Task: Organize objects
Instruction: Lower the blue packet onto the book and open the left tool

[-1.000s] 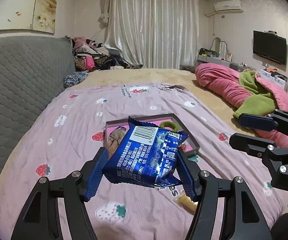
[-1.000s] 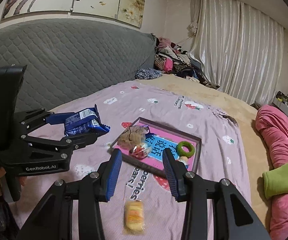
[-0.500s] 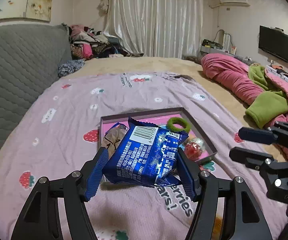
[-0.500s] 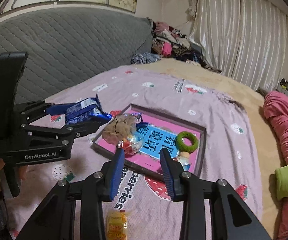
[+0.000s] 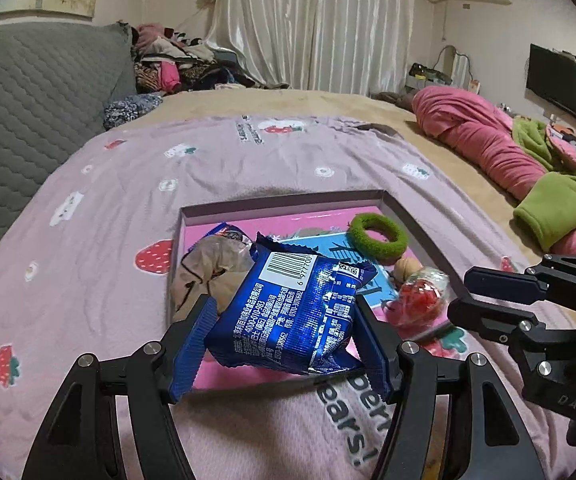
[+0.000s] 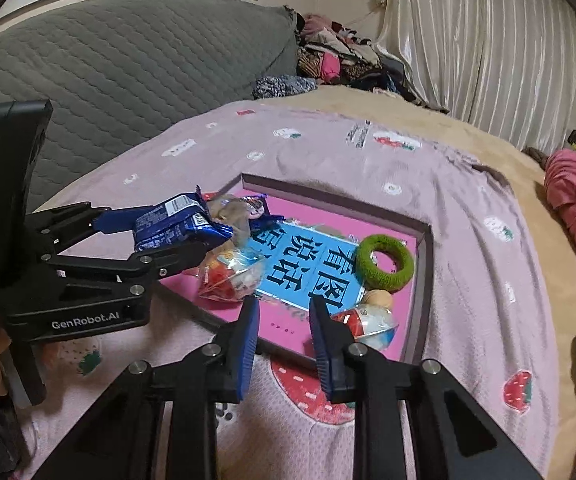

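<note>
Blue foil snack packet (image 5: 294, 312), white barcode, crinkled, clamped in left tool (image 5: 283, 344), right tool (image 6: 281, 340) closing, empty

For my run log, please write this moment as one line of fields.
left gripper: shut on blue foil snack packet, above shallow pink box | right gripper: closing, nothing between | box: green ring

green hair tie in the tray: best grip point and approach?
Pinch the near arc of the green hair tie, one finger through its hole, coming from above. It lies flat on the tray, so a side approach finds no edge, and the near snack packet crowds it.
</note>
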### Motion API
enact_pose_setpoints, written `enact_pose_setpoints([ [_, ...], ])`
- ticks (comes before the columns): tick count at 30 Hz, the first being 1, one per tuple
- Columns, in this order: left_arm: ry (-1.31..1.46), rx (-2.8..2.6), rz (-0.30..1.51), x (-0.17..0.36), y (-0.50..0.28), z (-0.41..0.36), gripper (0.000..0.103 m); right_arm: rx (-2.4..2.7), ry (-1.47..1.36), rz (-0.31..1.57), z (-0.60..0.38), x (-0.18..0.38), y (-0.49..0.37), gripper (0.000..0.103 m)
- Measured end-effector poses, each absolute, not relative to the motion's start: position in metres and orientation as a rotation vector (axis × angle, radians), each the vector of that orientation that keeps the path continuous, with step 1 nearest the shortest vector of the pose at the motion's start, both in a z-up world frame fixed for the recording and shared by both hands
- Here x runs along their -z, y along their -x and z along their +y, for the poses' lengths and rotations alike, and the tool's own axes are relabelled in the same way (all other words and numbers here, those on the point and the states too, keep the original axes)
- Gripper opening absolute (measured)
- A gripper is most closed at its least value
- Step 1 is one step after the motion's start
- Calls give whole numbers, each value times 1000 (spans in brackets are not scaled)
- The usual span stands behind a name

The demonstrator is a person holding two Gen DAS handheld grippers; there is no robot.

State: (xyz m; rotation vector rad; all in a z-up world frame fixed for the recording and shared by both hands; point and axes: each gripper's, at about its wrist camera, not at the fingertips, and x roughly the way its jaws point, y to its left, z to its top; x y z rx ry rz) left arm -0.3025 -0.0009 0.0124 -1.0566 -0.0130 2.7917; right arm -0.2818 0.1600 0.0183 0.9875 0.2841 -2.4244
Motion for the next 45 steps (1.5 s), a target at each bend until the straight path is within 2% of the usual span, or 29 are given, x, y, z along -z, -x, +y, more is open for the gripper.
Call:
enact_pose_setpoints([
  [27, 1208, -2786, 75, 44, 407, 33, 69, 2438, -1086, 237, 167, 31, 367, 27],
  [36, 1241, -2776, 86, 56, 417, 37, 70, 2442, -1114, 218, 169, 41, 378, 27],
  [39, 1250, -2778, 84, 57, 417, 35, 70, 2445, -1125, 219, 169, 43, 380, 27],
  [42, 1241, -2782, 76, 54, 416, 34, 76, 2453, -1121, 218, 170, 41, 381, 27],
  [45, 1231, -2787, 65, 49, 413, 32, 78, 2462, -1110, 210, 171, 37, 381, 33],
])
